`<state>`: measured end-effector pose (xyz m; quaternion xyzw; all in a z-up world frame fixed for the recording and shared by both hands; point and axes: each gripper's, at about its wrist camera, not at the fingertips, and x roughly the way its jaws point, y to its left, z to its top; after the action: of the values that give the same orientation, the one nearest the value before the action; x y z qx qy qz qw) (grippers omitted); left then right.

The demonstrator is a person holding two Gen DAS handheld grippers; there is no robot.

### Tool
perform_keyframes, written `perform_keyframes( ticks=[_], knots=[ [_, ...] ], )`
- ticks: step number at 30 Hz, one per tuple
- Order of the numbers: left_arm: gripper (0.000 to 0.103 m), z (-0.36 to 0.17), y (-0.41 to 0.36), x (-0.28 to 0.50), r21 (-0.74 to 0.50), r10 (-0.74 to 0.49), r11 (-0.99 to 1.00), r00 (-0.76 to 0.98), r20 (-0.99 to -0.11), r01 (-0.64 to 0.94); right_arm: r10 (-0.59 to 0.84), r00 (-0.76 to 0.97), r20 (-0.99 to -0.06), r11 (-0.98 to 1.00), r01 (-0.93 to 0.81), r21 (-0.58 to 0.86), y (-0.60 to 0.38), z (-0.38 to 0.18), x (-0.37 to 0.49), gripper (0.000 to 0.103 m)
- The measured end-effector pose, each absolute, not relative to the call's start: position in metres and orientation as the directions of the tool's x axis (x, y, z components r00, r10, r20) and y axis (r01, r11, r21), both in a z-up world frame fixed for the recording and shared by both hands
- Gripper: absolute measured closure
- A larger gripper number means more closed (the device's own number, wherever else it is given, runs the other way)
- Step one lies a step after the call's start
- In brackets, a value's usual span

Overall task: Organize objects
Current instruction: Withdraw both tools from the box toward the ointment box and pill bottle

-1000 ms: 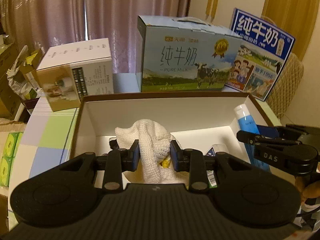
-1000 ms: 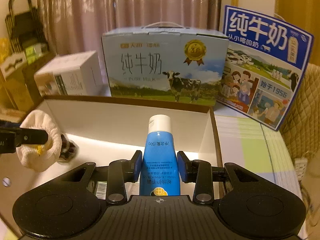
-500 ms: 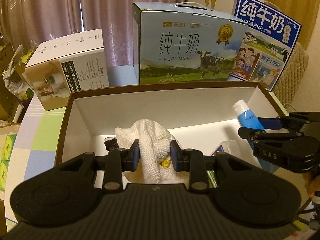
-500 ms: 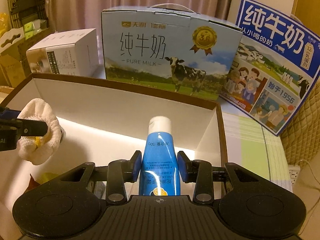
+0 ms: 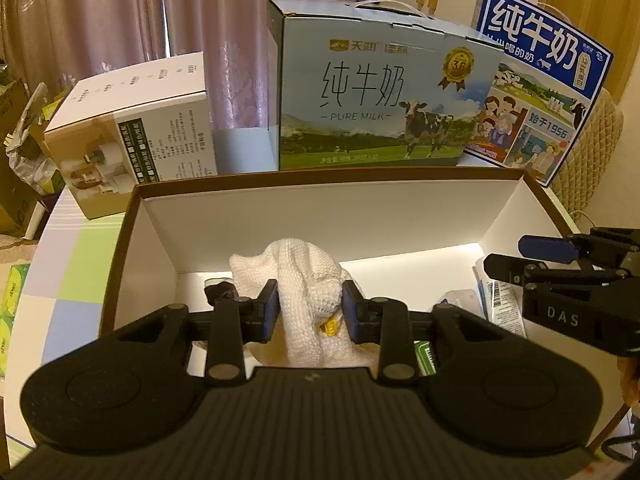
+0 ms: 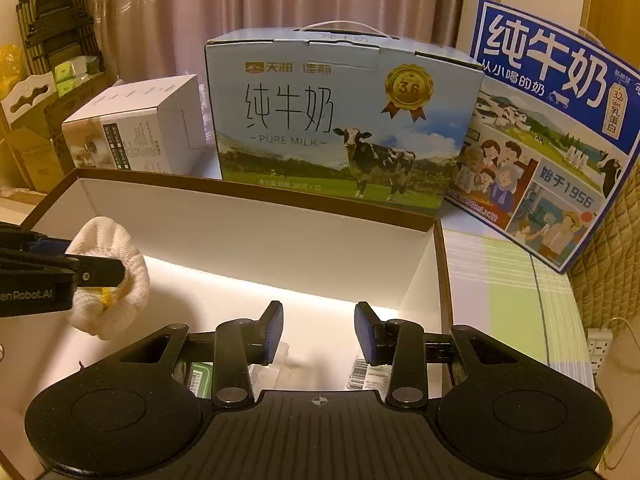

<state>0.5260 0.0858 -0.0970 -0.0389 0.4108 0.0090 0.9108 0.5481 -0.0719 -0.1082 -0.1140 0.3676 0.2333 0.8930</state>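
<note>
Left claw [image 5: 308,310] clamped on white knitted cloth [image 5: 306,280] above open box [image 5: 320,216].

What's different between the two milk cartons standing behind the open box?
The pale blue milk carton stands upright and square, while the dark blue milk carton leans tilted to its right. The pale one shows one cow on a meadow and a gold medal; the dark one shows cartoon people and bold white characters. The pale one has a white carry handle in plain view on top. Both stand behind the open box.
</note>
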Motion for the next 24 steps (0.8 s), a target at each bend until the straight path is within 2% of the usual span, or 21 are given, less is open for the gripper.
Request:
perform_keyframes(
  ticks=[4,7,11,21,24],
  knots=[
    [0.069,-0.097,0.084,0.527,-0.049,-0.003,0.998,0.674,-0.738,-0.049,0.348,0.614,-0.709,0.861,-0.508,-0.017,-0.075,-0.108,0.546,0.067],
    [0.052,-0.094,0.083,0.525,-0.023,0.022,0.998,0.694,-0.72,-0.056,0.36,0.613,-0.704,0.858,-0.513,-0.008,-0.078,-0.107,0.542,0.066],
    [0.042,-0.089,0.084,0.523,-0.012,0.037,0.998,0.706,-0.707,-0.064,0.38,0.606,-0.699,0.851,-0.525,0.007,-0.084,-0.105,0.535,0.059],
    [0.032,-0.068,0.082,0.5,0.012,0.058,0.998,0.718,-0.693,-0.069,0.431,0.63,-0.646,0.853,-0.518,0.064,-0.102,-0.083,0.504,0.041],
    [0.025,-0.056,0.081,0.486,0.014,0.055,0.998,0.727,-0.685,-0.062,0.45,0.638,-0.625,0.855,-0.509,0.096,-0.109,-0.072,0.491,0.036]
  ],
)
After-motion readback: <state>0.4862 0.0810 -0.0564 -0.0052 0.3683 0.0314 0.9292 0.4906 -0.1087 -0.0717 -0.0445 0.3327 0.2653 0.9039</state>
